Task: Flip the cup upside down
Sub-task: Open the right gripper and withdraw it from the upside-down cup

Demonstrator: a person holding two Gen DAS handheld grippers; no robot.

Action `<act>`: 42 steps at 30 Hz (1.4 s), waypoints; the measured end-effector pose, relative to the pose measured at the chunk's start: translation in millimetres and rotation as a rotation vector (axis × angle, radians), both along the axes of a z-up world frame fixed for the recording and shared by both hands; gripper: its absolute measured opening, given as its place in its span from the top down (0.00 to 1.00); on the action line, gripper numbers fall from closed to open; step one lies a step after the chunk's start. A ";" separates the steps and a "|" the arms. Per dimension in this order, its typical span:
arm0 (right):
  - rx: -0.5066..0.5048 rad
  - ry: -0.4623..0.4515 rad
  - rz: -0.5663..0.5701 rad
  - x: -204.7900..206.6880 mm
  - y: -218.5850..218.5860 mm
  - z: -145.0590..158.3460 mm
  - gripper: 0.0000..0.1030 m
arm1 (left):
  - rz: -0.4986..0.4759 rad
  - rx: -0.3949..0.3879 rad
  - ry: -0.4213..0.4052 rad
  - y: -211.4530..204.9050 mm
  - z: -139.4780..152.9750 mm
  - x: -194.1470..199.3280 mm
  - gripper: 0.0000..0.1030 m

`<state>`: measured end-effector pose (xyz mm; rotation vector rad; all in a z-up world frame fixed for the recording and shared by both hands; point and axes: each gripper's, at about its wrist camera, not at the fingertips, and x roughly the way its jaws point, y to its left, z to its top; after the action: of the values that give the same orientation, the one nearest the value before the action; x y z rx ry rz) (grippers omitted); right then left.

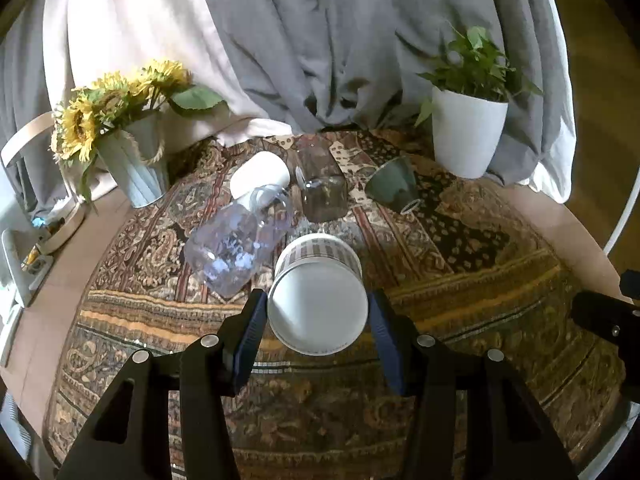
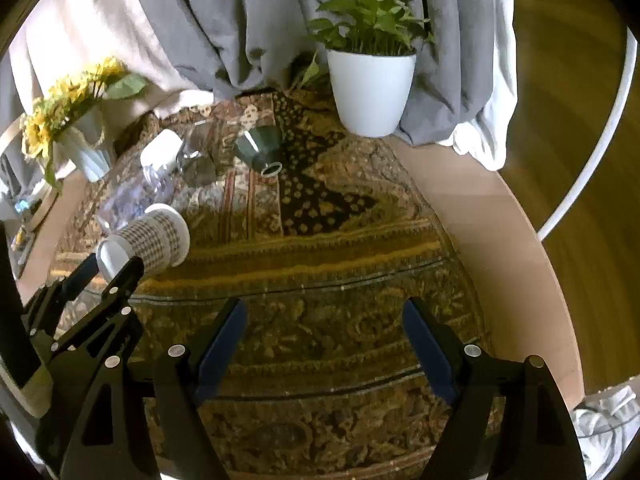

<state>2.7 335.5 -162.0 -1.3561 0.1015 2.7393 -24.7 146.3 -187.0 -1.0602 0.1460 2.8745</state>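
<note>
A white paper cup [image 1: 318, 300] with a checked band lies on its side, its white base facing the left wrist camera. My left gripper [image 1: 318, 312] has a blue pad on each side of the cup's base and is shut on it. In the right wrist view the same cup [image 2: 148, 240] shows at the left, held by the left gripper [image 2: 114, 266] above the patterned cloth. My right gripper [image 2: 322, 316] is open and empty over the cloth's middle.
A clear plastic bottle [image 1: 236, 248], a white cup [image 1: 260, 176], a glass jar [image 1: 324, 196] and a dark green cup [image 1: 394, 186] lie on the patterned cloth [image 1: 460, 280]. A sunflower vase [image 1: 132, 160] stands at the back left, a potted plant [image 1: 468, 132] at the back right.
</note>
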 end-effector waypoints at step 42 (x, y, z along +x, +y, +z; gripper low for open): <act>-0.052 0.183 -0.052 -35.9 -10.9 52.4 0.13 | 0.063 0.125 -0.011 -35.8 49.0 -48.6 0.00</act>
<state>-33.3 324.6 -109.7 -1.0943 0.2180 2.8296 -73.3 110.5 -138.0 -1.0758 -0.0680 2.8884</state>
